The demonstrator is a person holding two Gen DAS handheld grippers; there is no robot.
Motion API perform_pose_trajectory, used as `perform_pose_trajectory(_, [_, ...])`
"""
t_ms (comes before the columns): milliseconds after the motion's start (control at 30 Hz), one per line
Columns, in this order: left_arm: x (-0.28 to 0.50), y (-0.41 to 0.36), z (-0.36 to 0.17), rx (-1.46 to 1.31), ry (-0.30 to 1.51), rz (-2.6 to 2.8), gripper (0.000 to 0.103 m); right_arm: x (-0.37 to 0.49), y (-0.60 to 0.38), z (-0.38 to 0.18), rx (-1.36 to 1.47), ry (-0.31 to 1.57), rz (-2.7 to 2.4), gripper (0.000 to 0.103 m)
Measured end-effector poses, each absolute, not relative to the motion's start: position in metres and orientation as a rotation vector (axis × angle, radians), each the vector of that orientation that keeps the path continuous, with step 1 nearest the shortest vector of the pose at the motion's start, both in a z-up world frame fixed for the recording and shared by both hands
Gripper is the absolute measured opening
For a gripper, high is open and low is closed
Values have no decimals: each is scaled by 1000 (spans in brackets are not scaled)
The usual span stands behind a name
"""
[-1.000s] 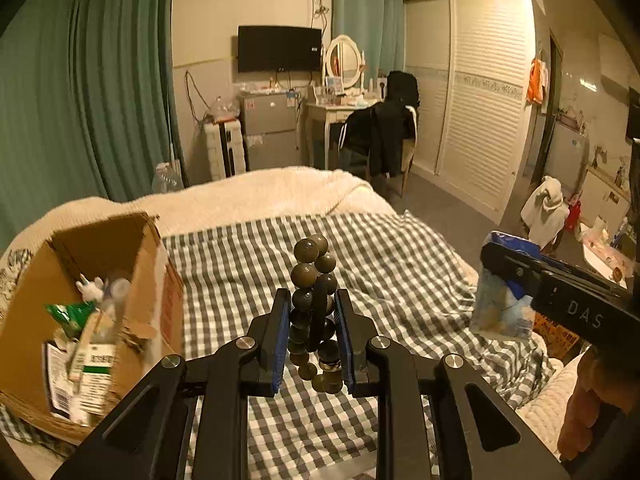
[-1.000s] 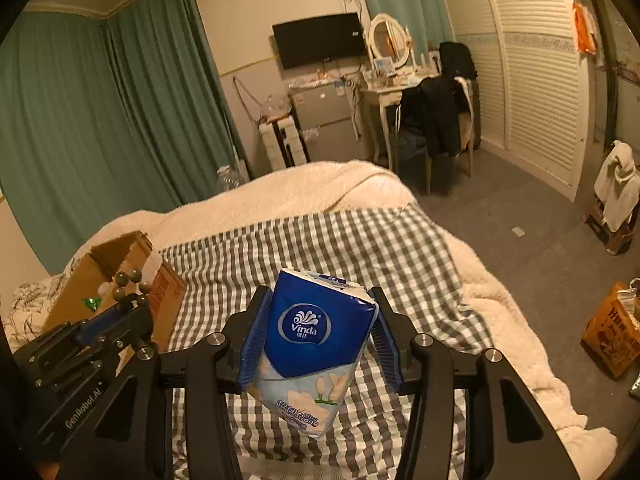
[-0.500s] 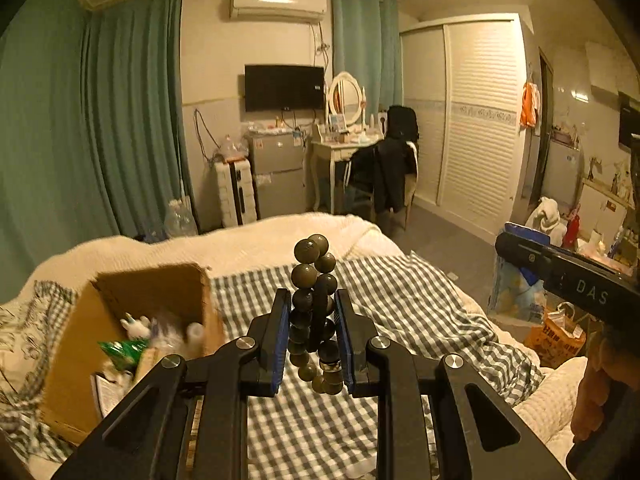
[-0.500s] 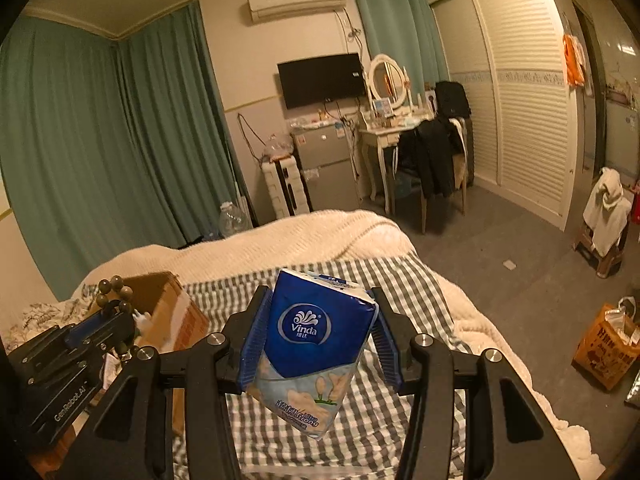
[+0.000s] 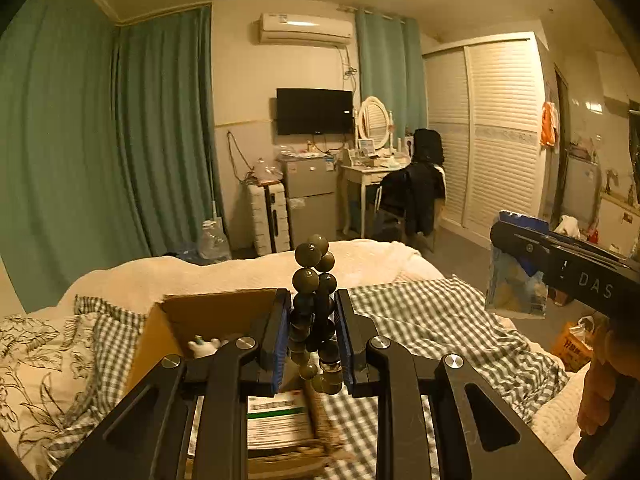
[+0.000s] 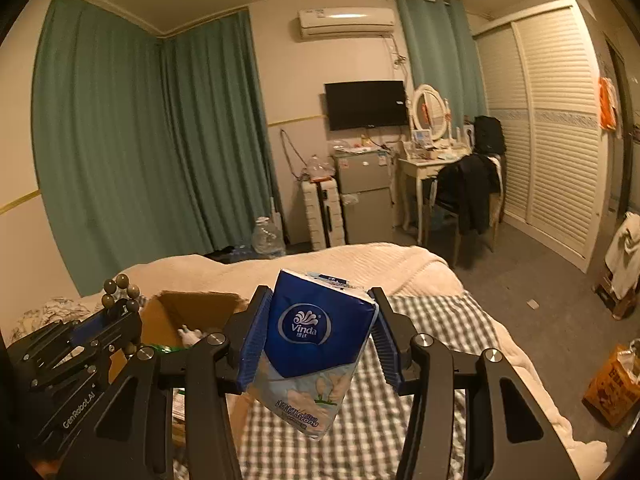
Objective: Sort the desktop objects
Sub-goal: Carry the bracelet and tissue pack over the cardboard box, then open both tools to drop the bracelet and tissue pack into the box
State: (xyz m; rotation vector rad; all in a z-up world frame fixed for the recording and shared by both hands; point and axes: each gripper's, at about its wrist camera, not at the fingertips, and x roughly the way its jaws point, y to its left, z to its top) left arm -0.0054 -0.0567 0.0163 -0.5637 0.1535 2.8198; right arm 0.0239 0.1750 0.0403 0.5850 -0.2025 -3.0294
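both claws loaded above the bed

the cardboard box point(image 5: 208, 312) sits half hidden behind the left gripper point(image 5: 313, 338), pinching a bead bracelet point(image 5: 314, 312); the right gripper point(image 6: 320, 344), half spread, clamps a tissue pack point(image 6: 316, 340).

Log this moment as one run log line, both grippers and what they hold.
left gripper: shut on bead bracelet | right gripper: shut on tissue pack | both above cardboard box on bed

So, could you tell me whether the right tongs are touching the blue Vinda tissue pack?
Touching. In the right wrist view, both blue pads of the right tongs press the sides of the blue Vinda tissue pack, holding it above the checked bedspread.
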Motion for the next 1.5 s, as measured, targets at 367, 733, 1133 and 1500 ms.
perform_pose_trajectory(367, [-27,-126,7,-601,70,2934,22,-6,104,36,555,-98,-2939,48])
perform_pose_trajectory(733, [-66,-172,-33,-788,-24,2977,22,-48,43,-1,632,-16,-2799,48])
perform_pose_trajectory(1133, [-105,-185,-82,-1016,-3,2971,22,-90,5,-55,773,57,-2678,48])
perform_pose_trajectory(1500, [-124,-189,-109,-1150,-32,2931,22,-119,-6,-90,928,127,-2588,51])
